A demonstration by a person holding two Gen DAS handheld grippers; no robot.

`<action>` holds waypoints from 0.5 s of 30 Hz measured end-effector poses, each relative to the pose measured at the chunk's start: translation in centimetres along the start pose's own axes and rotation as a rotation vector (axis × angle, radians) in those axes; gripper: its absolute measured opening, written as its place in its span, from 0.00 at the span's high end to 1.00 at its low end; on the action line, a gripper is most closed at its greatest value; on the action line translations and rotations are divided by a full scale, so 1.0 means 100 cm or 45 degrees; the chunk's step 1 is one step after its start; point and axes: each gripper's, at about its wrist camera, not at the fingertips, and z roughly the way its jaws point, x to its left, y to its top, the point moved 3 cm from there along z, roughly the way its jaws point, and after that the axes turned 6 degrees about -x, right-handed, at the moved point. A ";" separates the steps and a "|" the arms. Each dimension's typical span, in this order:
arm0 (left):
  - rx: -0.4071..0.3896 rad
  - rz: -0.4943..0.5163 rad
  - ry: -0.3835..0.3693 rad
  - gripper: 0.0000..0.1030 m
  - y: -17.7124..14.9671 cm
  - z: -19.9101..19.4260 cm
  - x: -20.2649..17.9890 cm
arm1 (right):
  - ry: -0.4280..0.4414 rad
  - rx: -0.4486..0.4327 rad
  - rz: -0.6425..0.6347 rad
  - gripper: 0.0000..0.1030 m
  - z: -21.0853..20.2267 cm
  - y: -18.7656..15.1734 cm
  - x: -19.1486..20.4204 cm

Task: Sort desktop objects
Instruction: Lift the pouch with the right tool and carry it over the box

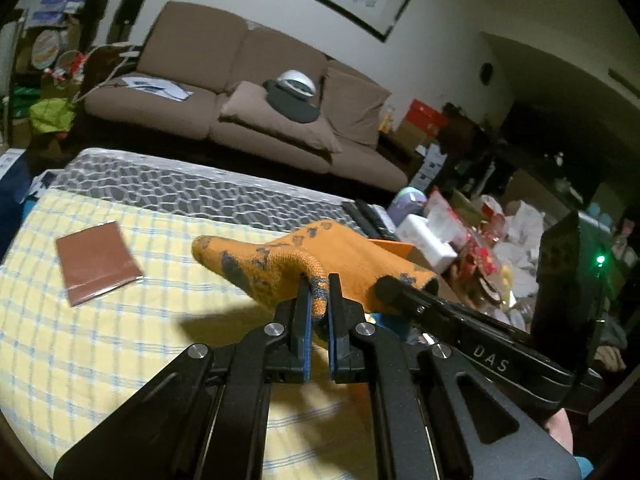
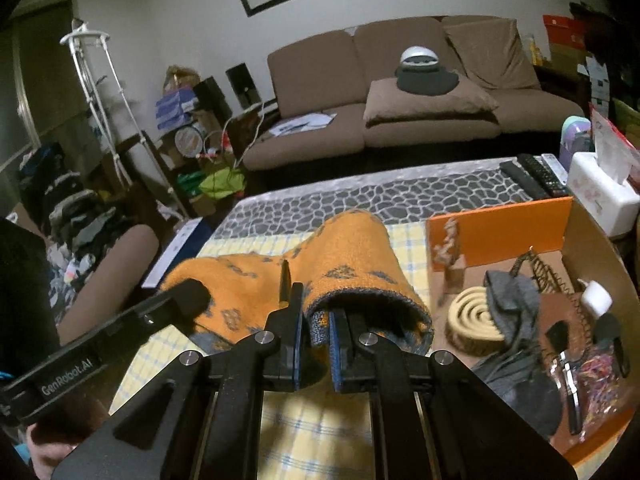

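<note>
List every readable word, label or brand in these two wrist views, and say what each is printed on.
"DAS" – on the black arm of the right gripper, seen in the left wrist view.
"GenRobot.AI" – on the black arm of the left gripper, seen in the right wrist view.
Print on the white tissue box, the stacked boxes and the sofa papers: too blurred to read.

A sock [image 2: 344, 272] hangs above the surface [image 2: 320, 432]; a packet [image 1: 98, 262] lies left, a box [image 2: 600, 248] right, a sofa [image 2: 400, 92] behind.
</note>
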 end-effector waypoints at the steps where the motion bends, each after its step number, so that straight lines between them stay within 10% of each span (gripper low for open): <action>1: 0.011 0.023 -0.005 0.95 0.000 0.004 -0.008 | 0.004 -0.013 -0.001 0.91 -0.003 0.002 -0.004; 15: 0.100 0.320 -0.060 0.94 0.009 0.096 -0.137 | -0.134 -0.178 0.136 0.91 -0.054 0.034 -0.123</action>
